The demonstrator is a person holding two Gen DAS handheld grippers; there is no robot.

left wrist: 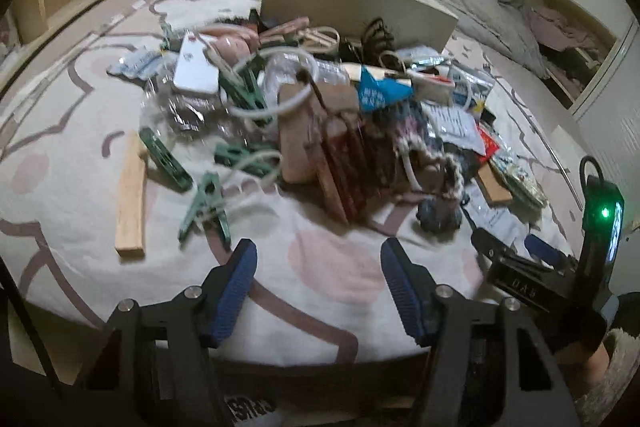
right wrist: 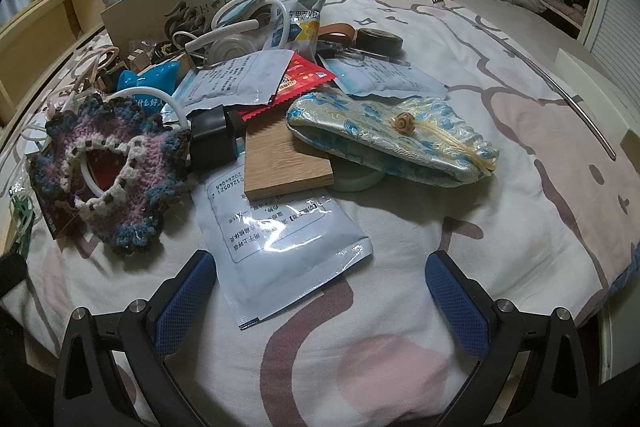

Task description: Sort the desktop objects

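The bed [right wrist: 460,247] carries a heap of clutter toward its middle. The right hand-held gripper [right wrist: 320,287] stands wide open, empty, a white sachet [right wrist: 280,251] lying between its fingers. The left hand-held gripper [left wrist: 318,283] is half open, empty, over bare sheet near green clothes pegs [left wrist: 204,207].

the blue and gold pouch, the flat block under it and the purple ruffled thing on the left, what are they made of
Pouch: looks like shiny brocade or satin, going by its woven blue flowers on gold, sheen and gathered end; the bead looks like wood.
Block: probably wood or wood veneer, matte, with visible grain lines.
Purple ruffled piece: crocheted yarn, soft and matte, with visible loops of stitches and a white edging.
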